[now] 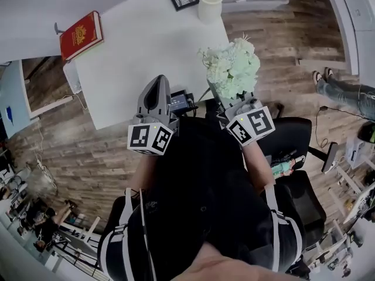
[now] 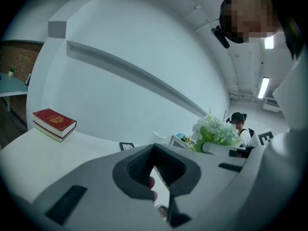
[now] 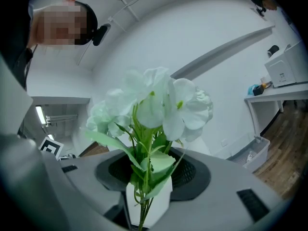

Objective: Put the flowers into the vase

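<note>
Finding: my right gripper (image 1: 246,120) is pinching the flowers (image 1: 232,69) low on their green stems. The right gripper view shows the stems running down between the two pads and the white blooms standing ahead of the tips. My left gripper (image 1: 156,106) has its jaws pressed together at the tips, with nothing between them.

Location: the flowers are off the table (image 1: 137,51), in the air at its near right corner. The vase (image 1: 211,2) stands upright at the far edge, well apart from the blooms, ahead of my right gripper and slightly to its left.

Axis: the bunch lies roughly along the jaws' own line, blooms leading toward the far side and stem ends back toward me. In my judgement the stems must be brought upright, cut ends down, over the vase mouth.

Pose: both grippers are held close in front of my body, pointing outward over the near table edge. The right one is the nearer to the vase.
</note>
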`<state>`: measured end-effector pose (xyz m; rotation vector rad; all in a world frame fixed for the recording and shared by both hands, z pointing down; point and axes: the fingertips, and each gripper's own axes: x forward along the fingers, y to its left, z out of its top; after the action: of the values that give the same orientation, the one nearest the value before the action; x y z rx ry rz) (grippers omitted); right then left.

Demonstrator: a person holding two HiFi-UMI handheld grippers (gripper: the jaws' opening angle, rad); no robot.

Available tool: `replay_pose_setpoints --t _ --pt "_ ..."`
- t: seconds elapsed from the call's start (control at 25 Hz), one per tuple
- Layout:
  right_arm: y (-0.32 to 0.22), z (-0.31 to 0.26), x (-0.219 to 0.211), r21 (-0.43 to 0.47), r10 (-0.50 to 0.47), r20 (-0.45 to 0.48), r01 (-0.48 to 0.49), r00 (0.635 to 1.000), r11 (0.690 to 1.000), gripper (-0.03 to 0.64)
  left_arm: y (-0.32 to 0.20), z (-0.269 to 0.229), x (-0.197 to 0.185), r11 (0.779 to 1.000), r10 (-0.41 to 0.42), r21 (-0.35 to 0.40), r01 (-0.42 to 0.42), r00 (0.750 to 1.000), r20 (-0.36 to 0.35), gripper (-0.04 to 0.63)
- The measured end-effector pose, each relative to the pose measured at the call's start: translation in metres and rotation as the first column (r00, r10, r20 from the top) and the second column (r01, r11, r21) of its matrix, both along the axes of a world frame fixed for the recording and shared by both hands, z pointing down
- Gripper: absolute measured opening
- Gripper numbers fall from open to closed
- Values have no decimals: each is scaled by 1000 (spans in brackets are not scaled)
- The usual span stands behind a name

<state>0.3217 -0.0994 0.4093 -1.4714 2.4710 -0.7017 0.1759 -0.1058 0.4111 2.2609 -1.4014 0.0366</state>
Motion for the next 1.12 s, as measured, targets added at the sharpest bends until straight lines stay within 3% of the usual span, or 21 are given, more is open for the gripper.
replay_pose_setpoints --t 0.2,0.52,0.8,1.12 --pt "-6 4 25 10 -81 0 81 997 997 201 6 0 31 998 -61 8 61 998 9 46" --pt "-35 -6 29 38 -153 -23 154 988 987 201 19 7 12 981 -194 -10 194 981 18 46" --pt "-65 -32 29 50 -163 -23 164 986 985 201 11 15 9 981 -191 -31 189 981 -45 46" --pt "-128 -95 47 133 -122 -125 139 985 981 201 -17 10 20 993 -118 -8 118 981 -154 46"
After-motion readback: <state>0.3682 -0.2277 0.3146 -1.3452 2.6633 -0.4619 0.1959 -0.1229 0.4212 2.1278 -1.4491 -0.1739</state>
